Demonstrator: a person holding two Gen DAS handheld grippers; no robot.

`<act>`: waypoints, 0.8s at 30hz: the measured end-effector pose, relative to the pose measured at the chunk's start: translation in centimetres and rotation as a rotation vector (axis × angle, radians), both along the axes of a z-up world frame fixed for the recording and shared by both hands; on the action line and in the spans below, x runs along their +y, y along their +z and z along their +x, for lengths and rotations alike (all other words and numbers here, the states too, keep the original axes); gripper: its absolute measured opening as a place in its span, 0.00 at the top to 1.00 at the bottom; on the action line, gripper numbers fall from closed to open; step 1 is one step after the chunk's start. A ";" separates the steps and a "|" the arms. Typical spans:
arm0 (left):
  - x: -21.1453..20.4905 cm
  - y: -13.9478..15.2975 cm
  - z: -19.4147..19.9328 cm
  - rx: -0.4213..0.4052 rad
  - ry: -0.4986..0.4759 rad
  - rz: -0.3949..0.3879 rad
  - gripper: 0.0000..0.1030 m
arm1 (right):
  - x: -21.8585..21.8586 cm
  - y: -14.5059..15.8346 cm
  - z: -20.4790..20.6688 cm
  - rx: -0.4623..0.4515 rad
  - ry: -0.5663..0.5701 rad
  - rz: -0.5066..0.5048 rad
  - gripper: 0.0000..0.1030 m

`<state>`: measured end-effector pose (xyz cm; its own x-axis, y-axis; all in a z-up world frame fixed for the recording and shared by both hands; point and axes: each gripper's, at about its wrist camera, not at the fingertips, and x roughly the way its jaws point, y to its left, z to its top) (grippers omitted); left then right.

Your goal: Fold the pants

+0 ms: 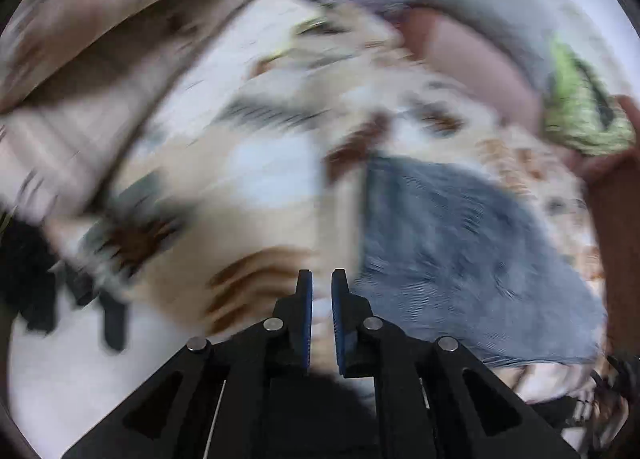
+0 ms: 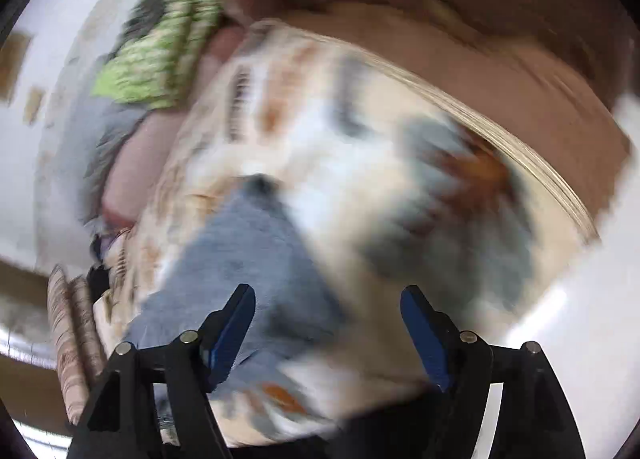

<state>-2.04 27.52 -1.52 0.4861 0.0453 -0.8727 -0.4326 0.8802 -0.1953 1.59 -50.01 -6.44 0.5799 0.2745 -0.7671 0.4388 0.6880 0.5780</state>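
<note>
Left gripper (image 1: 321, 279) nearly closed and empty beside the pants (image 1: 460, 251); right gripper (image 2: 328, 297) wide open above the pants (image 2: 248, 259), all blurred.

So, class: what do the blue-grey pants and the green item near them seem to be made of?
Pants: probably denim or a ribbed cotton weave, matte, with faint fine lines in the cloth. Green item: looks like knitted or tufted yarn, bumpy and fuzzy. Motion blur leaves both uncertain.

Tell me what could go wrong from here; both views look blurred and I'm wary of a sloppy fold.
1. Both views are smeared, so the grippers seem to be moving fast; a grab now could miss the blue-grey pants.
2. The left gripper is nearly shut on nothing, beside the pants' edge.
3. The open right gripper could pinch the patterned bedcover beneath as well.
</note>
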 end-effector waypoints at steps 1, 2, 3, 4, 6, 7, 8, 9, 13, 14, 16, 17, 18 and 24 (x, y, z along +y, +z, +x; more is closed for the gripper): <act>0.6 0.5 -0.4 -0.023 0.032 -0.007 0.89 | -0.4 0.3 -0.8 -0.014 -0.021 0.011 0.24; 0.6 1.5 -0.4 -0.059 0.041 -0.012 0.79 | -0.4 1.0 -1.2 -0.036 -0.029 0.009 0.24; 0.2 2.3 -0.2 -0.087 0.036 -0.010 0.69 | -0.2 1.7 -1.2 -0.054 -0.025 0.006 0.24; -0.6 3.4 0.3 -0.124 0.022 -0.004 0.47 | 0.3 2.5 -1.0 -0.072 -0.007 0.006 0.24; -2.7 4.9 0.9 -0.200 -0.007 0.023 0.31 | 1.9 3.7 0.0 -0.089 0.048 0.009 0.24; -4.3 5.4 1.6 -0.225 -0.039 0.046 0.31 | 2.7 3.8 0.5 -0.086 0.066 0.010 0.24; -5.8 5.6 2.3 -0.233 -0.078 0.058 0.31 | 3.7 3.6 1.2 -0.073 0.074 0.006 0.24; -7.2 5.3 3.0 -0.235 -0.120 0.062 0.31 | 4.1 3.4 1.9 -0.061 0.076 -0.002 0.24; -12.2 0.3 6.5 -0.089 -0.226 0.153 0.31 | 5.9 -0.4 3.2 0.101 0.098 -0.086 0.27; -12.9 -1.7 7.6 0.002 -0.240 0.196 0.31 | 6.1 -0.8 3.1 0.119 0.104 -0.121 0.33; -13.4 -5.4 8.6 0.141 -0.261 0.223 0.31 | 6.2 0.4 2.7 0.127 0.110 -0.184 0.36; -13.2 -5.5 8.3 0.119 -0.250 0.224 0.30 | 6.1 1.4 2.6 0.122 0.105 -0.228 0.35; -13.1 -4.9 8.1 0.101 -0.238 0.228 0.30 | 5.9 2.8 2.6 0.102 0.090 -0.276 0.34; -14.5 -0.1 8.7 -0.073 -0.260 0.277 0.28 | 4.7 7.0 8.5 -0.028 0.132 -0.217 0.23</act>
<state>6.70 13.00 -1.66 0.5732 0.1419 -0.8070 -0.1822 0.9823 0.0434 10.06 -45.35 0.54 0.5723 0.1796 -0.8001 0.3229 0.8475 0.4212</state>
